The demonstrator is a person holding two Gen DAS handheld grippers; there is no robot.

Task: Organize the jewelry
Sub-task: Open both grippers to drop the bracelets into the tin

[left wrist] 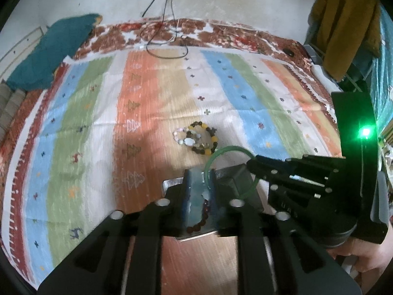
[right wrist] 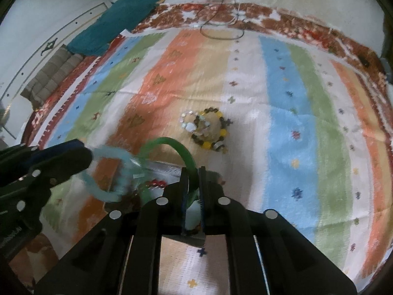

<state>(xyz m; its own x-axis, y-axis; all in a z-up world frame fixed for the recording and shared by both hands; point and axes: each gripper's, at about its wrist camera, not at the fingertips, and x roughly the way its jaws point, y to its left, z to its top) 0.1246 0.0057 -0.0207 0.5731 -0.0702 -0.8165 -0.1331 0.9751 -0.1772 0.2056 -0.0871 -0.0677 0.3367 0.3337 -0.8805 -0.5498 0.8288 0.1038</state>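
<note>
My left gripper [left wrist: 200, 174] is shut on a pale blue bangle [left wrist: 197, 194], also seen in the right wrist view [right wrist: 108, 172]. My right gripper [right wrist: 194, 172] is shut on a dark green bangle [right wrist: 172, 145], which also shows in the left wrist view [left wrist: 228, 150]. Both hover over a silver jewelry box [left wrist: 176, 184] that holds a dark red bead bracelet [left wrist: 199, 223]. A yellow-and-brown bead bracelet [left wrist: 203, 137] and a pale stone bracelet [left wrist: 183, 137] lie together on the striped cloth [left wrist: 98, 123] beyond the box; they show in the right wrist view too [right wrist: 211, 130].
A teal cushion [left wrist: 54, 49] lies at the far left edge of the cloth. Black cables [left wrist: 167, 41] trail over the far edge. A mustard garment [left wrist: 343, 24] hangs at the far right. A red patterned rug border [right wrist: 319, 36] rings the cloth.
</note>
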